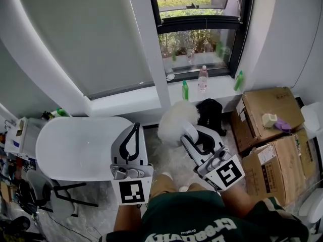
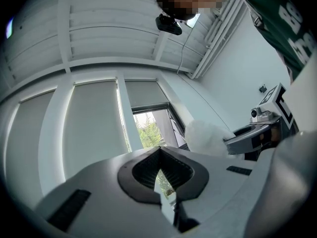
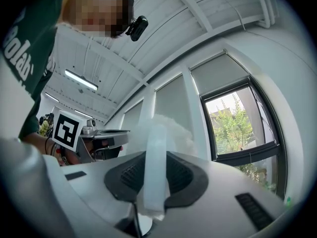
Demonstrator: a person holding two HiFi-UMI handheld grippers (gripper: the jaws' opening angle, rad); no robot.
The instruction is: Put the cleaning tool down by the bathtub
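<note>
The cleaning tool is a fluffy white duster (image 1: 176, 121) on a pale translucent handle (image 3: 155, 155). My right gripper (image 1: 191, 135) is shut on that handle, with the fluffy head (image 3: 171, 128) sticking out past the jaws toward the window. In the left gripper view the duster (image 2: 205, 135) shows at the right. The white bathtub (image 1: 75, 145) lies at the left. My left gripper (image 1: 136, 127) hovers over the tub's right end with its jaws together and nothing between them (image 2: 159, 168).
Cardboard boxes (image 1: 267, 112) stand at the right, and a black bag (image 1: 211, 114) sits under the window sill (image 1: 217, 88). Bottles stand on the sill: a green one (image 1: 185, 91), a clear one (image 1: 203, 78), another green one (image 1: 238, 80). A chair frame (image 1: 63, 191) is at the lower left.
</note>
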